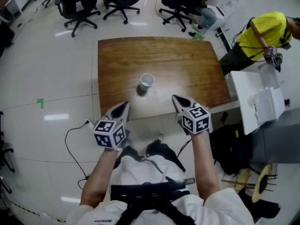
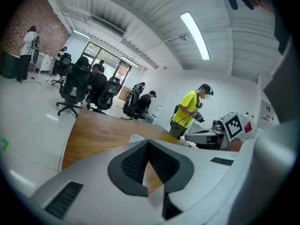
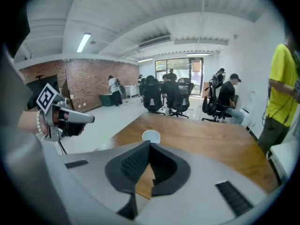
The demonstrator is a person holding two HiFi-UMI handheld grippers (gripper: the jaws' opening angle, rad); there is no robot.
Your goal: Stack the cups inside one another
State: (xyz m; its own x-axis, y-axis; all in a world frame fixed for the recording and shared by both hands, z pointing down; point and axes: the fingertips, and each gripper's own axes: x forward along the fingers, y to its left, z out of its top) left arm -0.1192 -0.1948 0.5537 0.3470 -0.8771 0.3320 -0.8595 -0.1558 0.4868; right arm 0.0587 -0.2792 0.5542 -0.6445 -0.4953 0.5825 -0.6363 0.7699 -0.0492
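Observation:
A single white cup (image 1: 146,80) stands upright near the middle of the wooden table (image 1: 187,69); whether more cups sit nested in it I cannot tell. Both grippers hover off the table's near edge, short of the cup. My left gripper (image 1: 123,108) is to the cup's lower left, its jaws together with nothing between them. My right gripper (image 1: 178,100) is to the lower right, also shut and empty. The cup's rim (image 2: 137,138) peeks just over the closed left gripper (image 2: 148,143), and the cup (image 3: 151,135) shows beyond the right gripper (image 3: 150,144).
A person in a yellow shirt (image 1: 265,29) stands by a white side table (image 1: 253,97) at the right. Office chairs (image 1: 79,8) ring the far side. A cable (image 1: 75,135) lies on the floor at the left, and a black bag (image 1: 234,146) sits at the right.

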